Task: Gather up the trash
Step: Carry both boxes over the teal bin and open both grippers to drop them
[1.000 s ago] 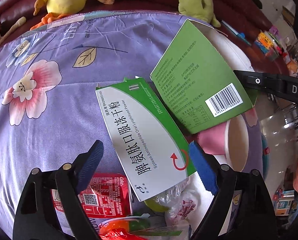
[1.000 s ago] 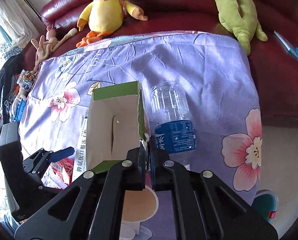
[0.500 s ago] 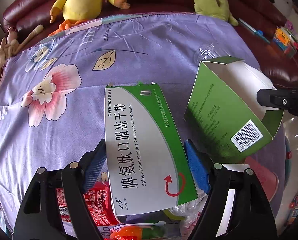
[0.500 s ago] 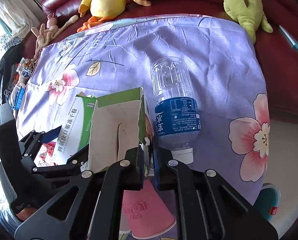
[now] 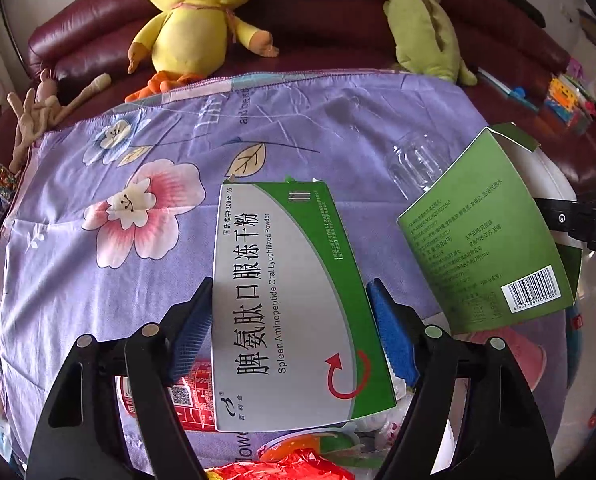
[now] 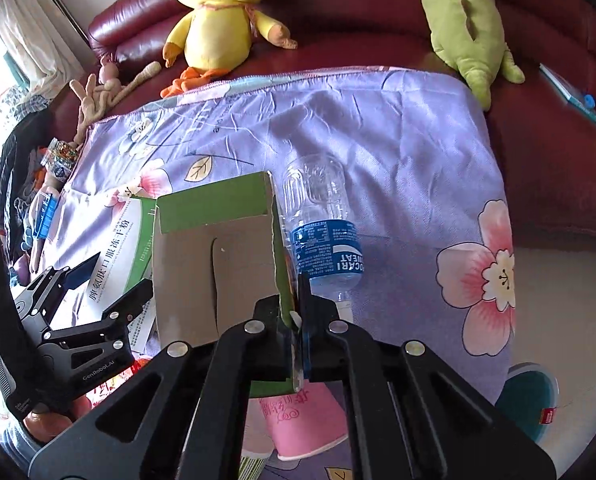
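The left gripper (image 5: 288,332) holds the white-and-green medicine box (image 5: 286,308) across its width, fingers pressing both edges, above the purple floral cloth (image 5: 98,280). The right gripper (image 6: 294,320), fingers clamped, pinches the open green carton (image 6: 218,256) beside the plastic bottle (image 6: 321,232).

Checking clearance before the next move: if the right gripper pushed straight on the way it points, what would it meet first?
Probably the clear water bottle on the purple floral cloth, just beyond the right gripper, which is shut on the green carton; depth is unclear.

Purple floral cloth (image 6: 397,128) carries a clear bottle (image 6: 321,224).
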The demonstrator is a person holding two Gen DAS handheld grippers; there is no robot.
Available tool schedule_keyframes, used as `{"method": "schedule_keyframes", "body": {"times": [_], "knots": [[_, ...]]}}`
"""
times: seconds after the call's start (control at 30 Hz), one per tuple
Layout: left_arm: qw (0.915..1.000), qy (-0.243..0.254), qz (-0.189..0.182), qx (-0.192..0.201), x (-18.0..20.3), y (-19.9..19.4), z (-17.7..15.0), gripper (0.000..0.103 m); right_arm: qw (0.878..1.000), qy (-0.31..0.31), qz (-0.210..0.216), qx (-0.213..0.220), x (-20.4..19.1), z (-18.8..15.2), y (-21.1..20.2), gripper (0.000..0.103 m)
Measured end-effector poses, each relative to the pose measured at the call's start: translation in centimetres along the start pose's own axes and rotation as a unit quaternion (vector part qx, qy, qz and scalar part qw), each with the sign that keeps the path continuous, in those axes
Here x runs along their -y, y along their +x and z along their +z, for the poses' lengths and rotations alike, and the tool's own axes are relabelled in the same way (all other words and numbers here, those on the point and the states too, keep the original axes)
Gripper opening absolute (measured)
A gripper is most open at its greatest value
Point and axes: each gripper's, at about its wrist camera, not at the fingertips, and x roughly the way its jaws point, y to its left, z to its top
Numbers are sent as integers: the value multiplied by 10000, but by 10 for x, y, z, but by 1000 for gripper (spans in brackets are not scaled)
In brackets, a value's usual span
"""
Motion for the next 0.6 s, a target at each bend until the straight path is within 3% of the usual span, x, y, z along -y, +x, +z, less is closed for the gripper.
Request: {"method": "schedule_keyframes", "body": {"times": [0.13, 0.27, 0.43, 0.6], "knots": [[9992, 73, -164, 359, 9, -43, 3, 76, 9997, 91, -30, 231, 14, -11, -37, 3], [9961, 428, -490, 599, 43, -80, 0, 76, 9983, 319, -139, 470, 46, -38, -78, 3], [9872, 1038, -1023, 645, 117, -103, -13, 76, 9935, 773, -494, 674, 105, -85, -126, 3], [9736, 1651, -1501, 472, 207, -102, -34, 76, 9836, 1334, -976, 721, 177, -140, -164, 3]]}}
